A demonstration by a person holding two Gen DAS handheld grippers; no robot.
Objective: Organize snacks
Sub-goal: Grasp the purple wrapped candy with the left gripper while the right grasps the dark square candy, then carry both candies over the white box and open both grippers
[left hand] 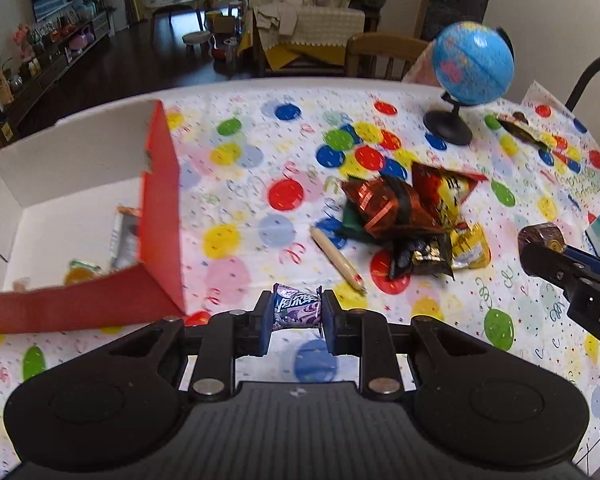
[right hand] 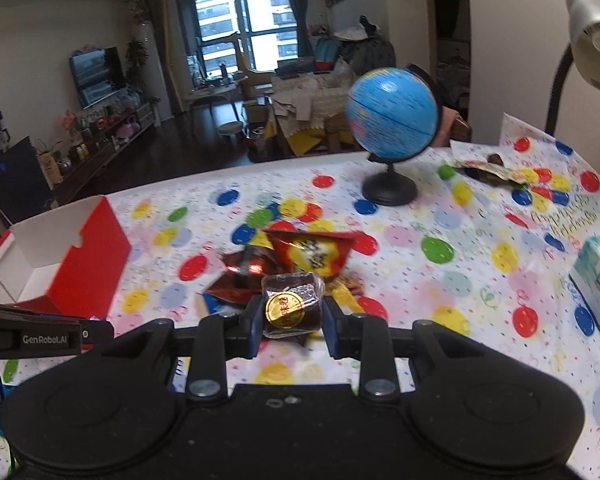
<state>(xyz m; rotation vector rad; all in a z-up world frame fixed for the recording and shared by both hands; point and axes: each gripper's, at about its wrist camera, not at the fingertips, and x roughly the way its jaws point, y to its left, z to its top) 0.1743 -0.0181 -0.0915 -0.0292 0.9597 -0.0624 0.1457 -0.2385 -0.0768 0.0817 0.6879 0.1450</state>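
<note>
Your left gripper (left hand: 296, 312), clamped on the purple candy (left hand: 297, 307), sits just right of the red box (left hand: 162, 184); your right gripper (right hand: 291, 312), clamped on the brown cube (right hand: 292, 306), is farther.

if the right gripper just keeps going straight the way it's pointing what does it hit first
Probably the pile of snack bags on the table, just beyond the brown wrapped snack that the right gripper holds. Depth is hard to judge; if it passes over them, the globe lies farther on.

Brown snack (right hand: 293, 307), seemingly between jaws
</note>
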